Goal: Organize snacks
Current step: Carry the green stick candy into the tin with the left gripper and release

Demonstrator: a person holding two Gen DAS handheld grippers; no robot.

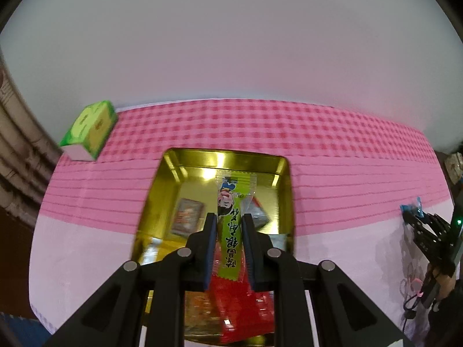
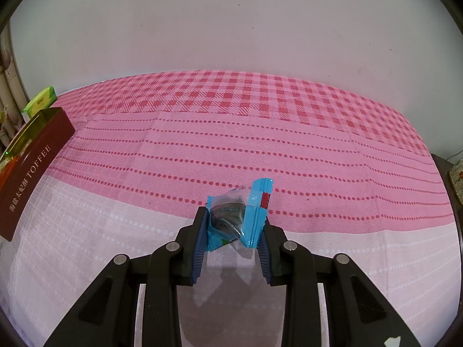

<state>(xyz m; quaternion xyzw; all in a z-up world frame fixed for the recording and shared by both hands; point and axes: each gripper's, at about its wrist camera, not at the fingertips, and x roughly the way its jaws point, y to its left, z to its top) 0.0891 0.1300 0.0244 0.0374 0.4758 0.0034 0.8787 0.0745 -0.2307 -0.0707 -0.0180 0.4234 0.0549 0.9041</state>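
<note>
The left gripper (image 1: 228, 225) has its fingers clamped on a green snack stick (image 1: 230, 231) above the open gold tin (image 1: 285, 190). The right gripper (image 2: 233, 225) pinches a blue packet (image 2: 237, 217) over the pink-clothed tabletop (image 2: 260, 144). A green box (image 1: 89, 128) sits beyond.

A plain pale wall (image 2: 231, 29) rises behind the table. A pink cloth (image 2: 289, 150) covers the tabletop, checked at the far side, dotted in rows across the middle, whitish nearer. A green tissue pack (image 1: 89, 125) sits at its far left corner.
</note>
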